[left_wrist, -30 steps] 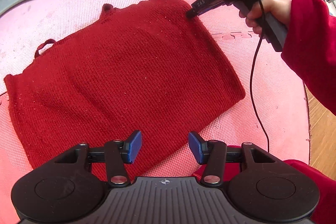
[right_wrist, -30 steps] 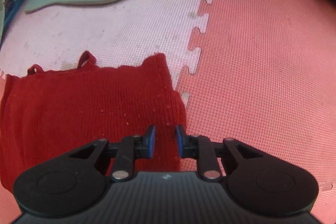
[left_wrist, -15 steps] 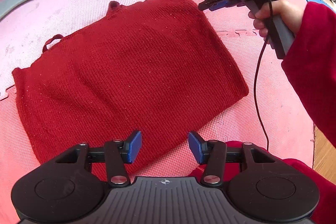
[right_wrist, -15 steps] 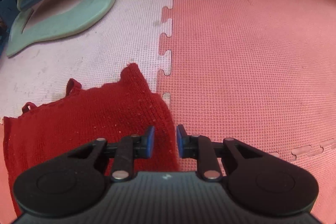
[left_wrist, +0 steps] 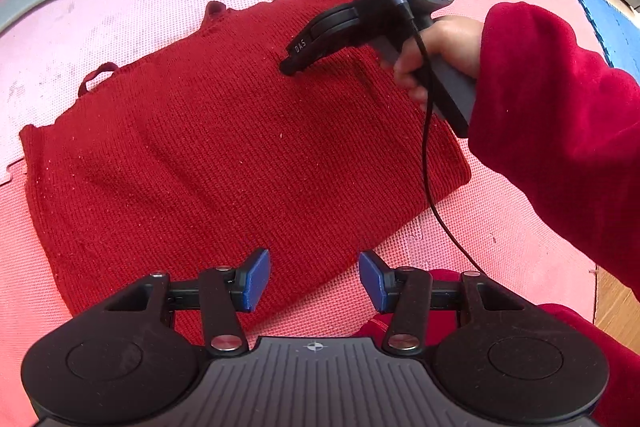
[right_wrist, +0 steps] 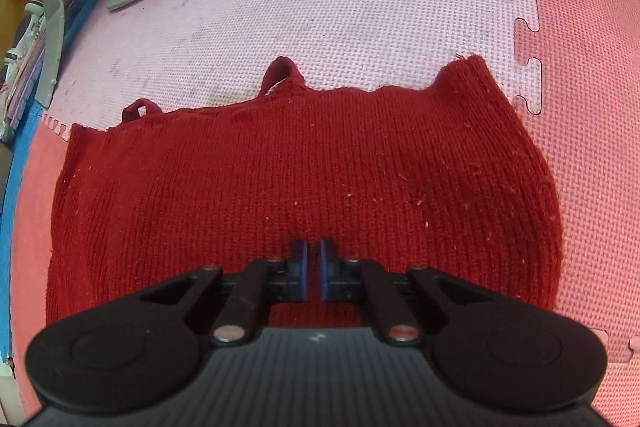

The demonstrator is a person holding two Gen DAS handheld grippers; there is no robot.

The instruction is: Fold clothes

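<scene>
From the left wrist, the left gripper (left_wrist: 314, 277) hangs with jaws wide apart over the near hem of a red knit garment (left_wrist: 240, 155) lying flat on the foam mat (left_wrist: 500, 227); the right gripper (left_wrist: 290, 67) noses down onto its upper part. From the right wrist, its jaws are nearly closed on nothing. Whether it lies spread out or already folded, I cannot tell.

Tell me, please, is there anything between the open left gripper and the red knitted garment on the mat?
Nothing visible. The left gripper hangs open above the near edge of the red knitted garment. The right gripper is farther in, over the middle.
</scene>
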